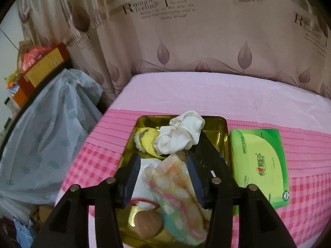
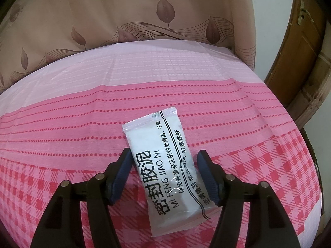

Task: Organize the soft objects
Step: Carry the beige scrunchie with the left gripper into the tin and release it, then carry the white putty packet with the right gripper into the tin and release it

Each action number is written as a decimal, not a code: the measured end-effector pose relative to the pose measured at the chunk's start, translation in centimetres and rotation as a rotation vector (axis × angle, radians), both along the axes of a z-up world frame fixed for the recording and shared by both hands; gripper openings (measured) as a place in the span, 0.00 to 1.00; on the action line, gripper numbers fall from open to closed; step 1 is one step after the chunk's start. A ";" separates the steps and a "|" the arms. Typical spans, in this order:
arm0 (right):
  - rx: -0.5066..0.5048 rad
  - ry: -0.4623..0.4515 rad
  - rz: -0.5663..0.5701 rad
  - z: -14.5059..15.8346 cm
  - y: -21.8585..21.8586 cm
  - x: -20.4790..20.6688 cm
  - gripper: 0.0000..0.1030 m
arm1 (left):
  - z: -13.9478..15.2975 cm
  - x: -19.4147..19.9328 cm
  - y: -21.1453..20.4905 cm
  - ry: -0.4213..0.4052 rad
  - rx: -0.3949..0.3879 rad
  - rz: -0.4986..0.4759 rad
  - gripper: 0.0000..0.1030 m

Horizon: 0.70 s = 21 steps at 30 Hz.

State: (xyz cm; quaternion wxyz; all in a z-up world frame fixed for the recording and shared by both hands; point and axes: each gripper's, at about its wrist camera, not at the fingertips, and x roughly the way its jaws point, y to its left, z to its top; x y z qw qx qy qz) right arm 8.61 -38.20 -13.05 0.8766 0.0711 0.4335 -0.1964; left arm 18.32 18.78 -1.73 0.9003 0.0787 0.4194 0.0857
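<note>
A gold tin (image 1: 224, 136) stands on the pink checked tablecloth (image 1: 93, 161). Inside it lie a crumpled white cloth (image 1: 180, 134), a yellow soft item (image 1: 146, 138), a pastel checked towel (image 1: 175, 190) and a round brown puff (image 1: 148, 224). My left gripper (image 1: 163, 163) hangs open over the tin, with the towel lying loose between its jaws. In the right wrist view a white sachet with black print (image 2: 165, 165) lies flat on the cloth. My right gripper (image 2: 164, 155) straddles it, open, with a gap at each pad.
A green tissue pack (image 1: 260, 165) lies just right of the tin, and a black object (image 1: 206, 155) lies along the tin's right side. A plastic-covered heap (image 1: 51, 134) and boxes (image 1: 45, 66) stand off the left edge. A curtain (image 2: 103, 20) hangs behind; a wooden door (image 2: 300, 62) is at the right.
</note>
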 end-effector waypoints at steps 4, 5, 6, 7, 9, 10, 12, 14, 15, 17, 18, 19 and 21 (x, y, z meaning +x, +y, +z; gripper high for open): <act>0.009 -0.003 0.000 -0.1 -0.1 0.0 0.59 | 0.9 -1.9 -0.4 -0.033 0.014 -0.003 0.47; 0.008 -0.002 -0.001 -0.1 -0.1 0.0 0.59 | 1.1 -2.3 -0.4 -0.041 0.016 -0.001 0.47; 0.010 -0.003 -0.001 -0.1 -0.1 0.0 0.59 | 1.3 -2.9 -0.3 -0.051 0.015 -0.001 0.47; 0.013 -0.004 -0.001 -0.1 -0.1 0.0 0.59 | 1.4 -3.3 -0.3 -0.055 0.016 0.003 0.47; 0.015 -0.004 -0.002 -0.1 -0.1 -0.1 0.59 | 1.5 -4.1 -0.1 -0.063 0.014 0.011 0.47; 0.015 -0.004 -0.002 -0.2 -0.1 0.0 0.59 | 1.7 -4.7 0.1 -0.071 0.012 0.011 0.47; 0.015 -0.004 -0.002 -0.2 -0.1 -0.1 0.59 | 1.8 -5.8 0.2 -0.079 0.022 0.011 0.50; 0.015 -0.004 -0.002 -0.2 -0.1 -0.1 0.59 | 1.9 -6.8 0.6 -0.091 0.030 0.011 0.55; 0.015 -0.004 -0.002 -0.2 -0.1 0.0 0.59 | 2.0 -7.3 1.0 -0.096 0.032 0.015 0.56; 0.014 -0.004 -0.002 -0.2 -0.2 0.0 0.59 | 2.0 -8.1 1.8 -0.106 0.039 0.030 0.57; 0.014 -0.004 -0.002 -0.2 -0.2 -0.1 0.59 | 2.0 -8.5 2.4 -0.108 0.045 0.044 0.57; 0.013 -0.003 -0.002 -0.2 -0.2 -0.1 0.59 | 1.9 -8.8 2.9 -0.107 0.046 0.053 0.57; 0.011 -0.002 -0.003 -0.1 -0.1 0.0 0.59 | 1.7 -9.2 4.0 -0.100 0.043 0.075 0.58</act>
